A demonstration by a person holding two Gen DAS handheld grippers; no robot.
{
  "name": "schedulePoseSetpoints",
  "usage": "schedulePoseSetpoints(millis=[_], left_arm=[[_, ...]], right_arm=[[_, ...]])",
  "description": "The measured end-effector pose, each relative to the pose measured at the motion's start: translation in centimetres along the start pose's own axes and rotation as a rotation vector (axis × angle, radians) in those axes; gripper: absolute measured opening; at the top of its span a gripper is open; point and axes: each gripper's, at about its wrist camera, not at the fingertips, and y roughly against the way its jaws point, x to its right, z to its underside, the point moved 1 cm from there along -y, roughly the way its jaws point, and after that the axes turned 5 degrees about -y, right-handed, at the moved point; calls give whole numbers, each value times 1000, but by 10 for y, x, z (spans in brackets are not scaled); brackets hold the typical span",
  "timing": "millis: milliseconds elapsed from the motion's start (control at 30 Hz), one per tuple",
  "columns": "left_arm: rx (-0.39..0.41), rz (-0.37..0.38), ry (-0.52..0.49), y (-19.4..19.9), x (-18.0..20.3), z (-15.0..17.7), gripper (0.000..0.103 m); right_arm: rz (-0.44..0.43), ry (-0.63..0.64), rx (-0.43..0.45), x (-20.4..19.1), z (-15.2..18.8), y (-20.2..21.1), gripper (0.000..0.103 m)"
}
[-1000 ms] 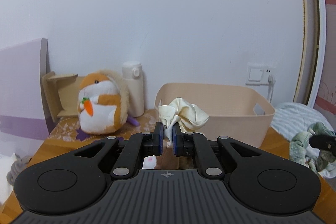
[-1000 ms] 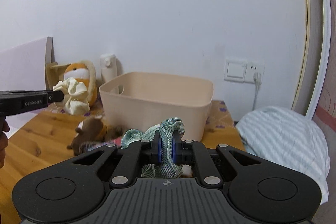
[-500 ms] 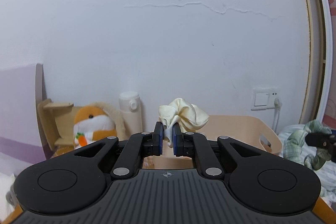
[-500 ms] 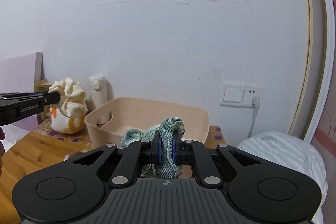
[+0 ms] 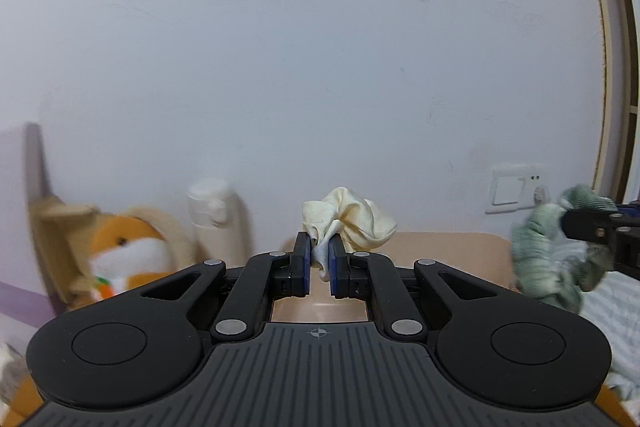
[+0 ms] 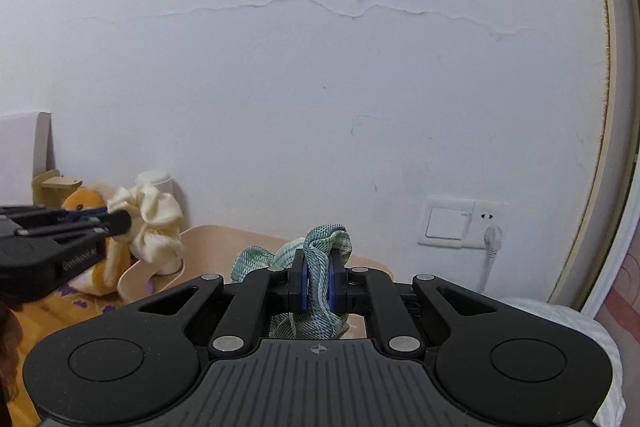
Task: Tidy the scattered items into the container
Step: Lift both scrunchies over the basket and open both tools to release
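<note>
My left gripper (image 5: 319, 247) is shut on a cream cloth (image 5: 352, 217) and holds it up in front of the beige container (image 5: 440, 247), whose rim shows just behind. My right gripper (image 6: 318, 263) is shut on a green-and-white woven cloth (image 6: 320, 251), held above the near side of the container (image 6: 224, 239). Each gripper shows in the other's view: the right one with the green cloth at the right edge (image 5: 592, 227), the left one with the cream cloth at the left (image 6: 116, 223). The container's inside is hidden.
An orange-and-white plush hamster (image 5: 128, 251) and a white flask (image 5: 212, 215) stand left of the container against the wall. A wall switch and socket (image 6: 464, 223) are at the right. A striped bedcover (image 6: 560, 323) lies at the lower right.
Both grippers have risen with their cloths; the table and container have dropped low in both views. The two grippers have come closer to each other over the container.
</note>
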Motion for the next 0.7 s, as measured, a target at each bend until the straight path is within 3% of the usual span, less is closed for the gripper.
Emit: schedulePoseSetpoints(millis=[400, 700], left_arm=[[-184, 6, -41, -76, 27, 25, 8], [-306, 28, -72, -103, 38, 46, 9]], right_arm=[[39, -14, -155, 5, 27, -85, 8], [57, -14, -246, 8, 49, -113, 9]])
